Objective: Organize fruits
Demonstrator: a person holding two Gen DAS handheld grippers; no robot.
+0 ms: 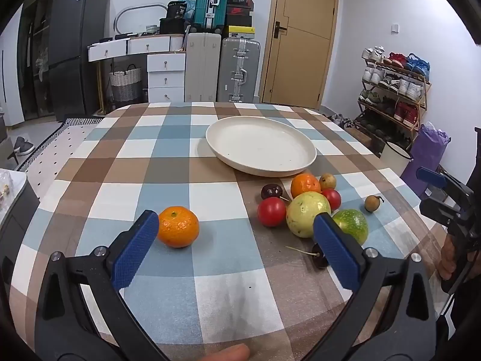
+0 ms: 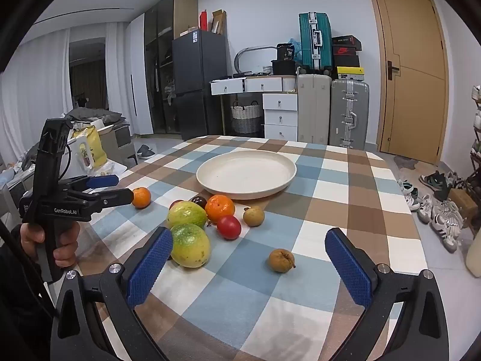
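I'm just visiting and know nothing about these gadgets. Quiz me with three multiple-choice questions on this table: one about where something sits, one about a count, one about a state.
1. Where is the lone mandarin, apart from the fruit pile?
A. On the plate
B. On the tablecloth near the left gripper
C. On the floor

2. How many round red fruits lie in the pile?
A. Two
B. Five
C. None

3. What is on the cream plate?
A. All the fruit
B. One green fruit
C. Nothing

Answers: 1 B, it sits on the checked tablecloth by the blue pad. 2 A, the left wrist view shows one and another. 3 C, the plate's surface is bare.
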